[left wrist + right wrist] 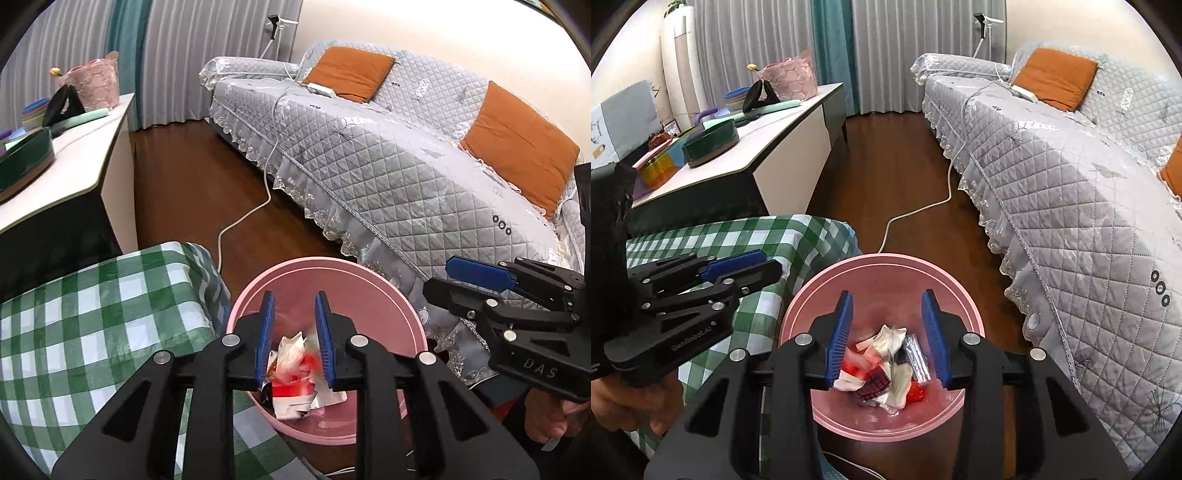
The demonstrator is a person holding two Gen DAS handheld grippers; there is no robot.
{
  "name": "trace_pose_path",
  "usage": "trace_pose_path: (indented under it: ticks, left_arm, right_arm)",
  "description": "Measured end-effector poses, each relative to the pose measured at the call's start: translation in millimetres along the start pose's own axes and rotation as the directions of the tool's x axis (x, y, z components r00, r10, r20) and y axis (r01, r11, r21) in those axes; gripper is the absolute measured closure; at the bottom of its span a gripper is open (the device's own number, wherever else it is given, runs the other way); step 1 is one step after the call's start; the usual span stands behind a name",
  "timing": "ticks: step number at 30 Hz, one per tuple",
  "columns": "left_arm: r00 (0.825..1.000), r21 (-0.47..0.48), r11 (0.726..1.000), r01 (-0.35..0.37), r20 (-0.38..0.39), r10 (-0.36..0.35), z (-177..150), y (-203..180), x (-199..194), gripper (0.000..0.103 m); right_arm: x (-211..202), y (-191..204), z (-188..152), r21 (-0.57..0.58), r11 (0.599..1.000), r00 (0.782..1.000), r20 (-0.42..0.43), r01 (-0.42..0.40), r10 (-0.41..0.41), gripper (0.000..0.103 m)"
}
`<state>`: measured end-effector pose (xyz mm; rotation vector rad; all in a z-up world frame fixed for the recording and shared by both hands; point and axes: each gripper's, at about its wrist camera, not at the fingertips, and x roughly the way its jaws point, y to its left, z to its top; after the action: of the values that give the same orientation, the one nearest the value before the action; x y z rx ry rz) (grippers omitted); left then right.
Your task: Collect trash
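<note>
- Nearest to you, at the bottom centre of the left wrist view, your left gripper (pixel 294 325) has its blue fingers spread apart with nothing between them; it hangs over the pink bin (pixel 384 291).
- In the right wrist view, your right gripper (pixel 890 328) is also at the bottom centre, jaws wide apart and empty, above the same pink bin (pixel 812 295).
- The trash (pixel 886 365) lies at the bottom of the bin: crumpled white paper, red pieces and a silver wrapper.
- The green checked cloth (pixel 74 317) covers the surface at the lower left, just beside the bin.
- The grey quilted sofa (pixel 1089 192) with orange cushions (pixel 351 72) fills the right side.
- A white cable (pixel 923 206) runs over the wooden floor (pixel 192 192) from the sofa toward the bin.
</note>
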<state>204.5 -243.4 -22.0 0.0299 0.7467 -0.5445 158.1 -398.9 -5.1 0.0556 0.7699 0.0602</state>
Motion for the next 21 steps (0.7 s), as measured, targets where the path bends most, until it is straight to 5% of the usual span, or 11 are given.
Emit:
trace_pose_path:
  ticks: [4, 8, 15, 21]
  left_arm:
    - [1.000, -0.012, 1.000, -0.012, 0.007, 0.012, -0.2, 4.1, -11.6, 0.078]
    - [0.998, -0.013, 0.999, -0.042, 0.042, 0.042, 0.0, 8.3, -35.1, 0.054]
    - [0.987, -0.052, 0.994, -0.094, 0.128, 0.100, -5.0, 27.2, -108.0, 0.030]
    - [0.957, -0.110, 0.977, -0.184, 0.207, 0.204, -28.7, 44.2, -174.9, 0.014]
  right_arm:
    - [-3.1, -2.1, 1.8, 0.011, 1.000, 1.000, 0.016, 0.022, -0.022, 0.062]
    - [-21.3, 0.1, 5.9, 0.027, 0.998, 0.995, 0.085, 0.051, -0.053, 0.044]
    - [-64.3, 20.0, 7.1, 0.040, 0.996, 0.975, 0.208, 0.076, -0.083, 0.009]
    - [-104.2, 56.8, -1.6, 0.046, 0.994, 0.959, 0.260, 0.104, -0.112, 0.005]
